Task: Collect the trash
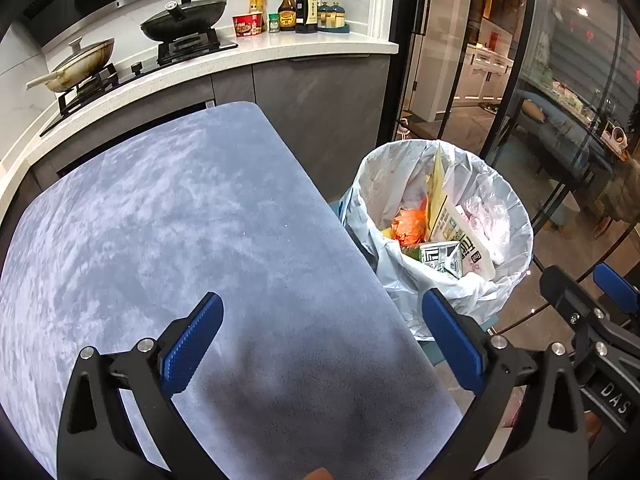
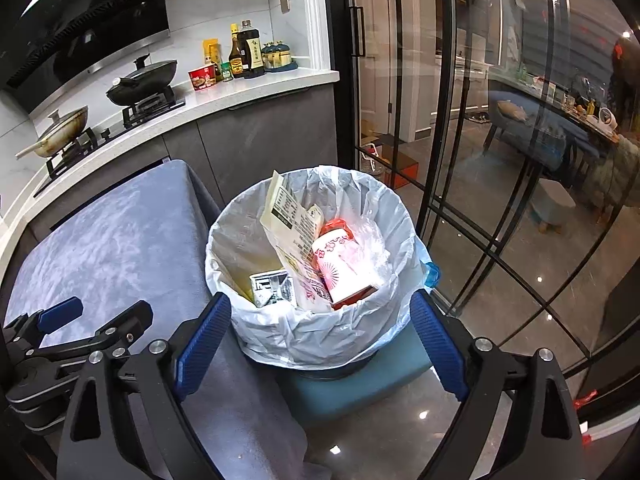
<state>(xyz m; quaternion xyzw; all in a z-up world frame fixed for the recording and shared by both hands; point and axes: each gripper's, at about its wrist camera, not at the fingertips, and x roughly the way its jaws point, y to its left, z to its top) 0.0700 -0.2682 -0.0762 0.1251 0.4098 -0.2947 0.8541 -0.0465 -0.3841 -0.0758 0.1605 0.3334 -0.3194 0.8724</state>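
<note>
Here, a grey-blue table [image 1: 180, 220] stands beside the kitchen counter [image 1: 280, 50].

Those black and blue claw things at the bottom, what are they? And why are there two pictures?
They are grabbing tools a person holds, one per hand. Each carries a camera looking along its jaws, so you get two pictures. One looks past the left gripper at a blue-grey table with nothing on it. The other looks past the right gripper into a trash bin holding a red and white cup, a small carton and paper wrappers. Both jaws are open and hold nothing.
</note>
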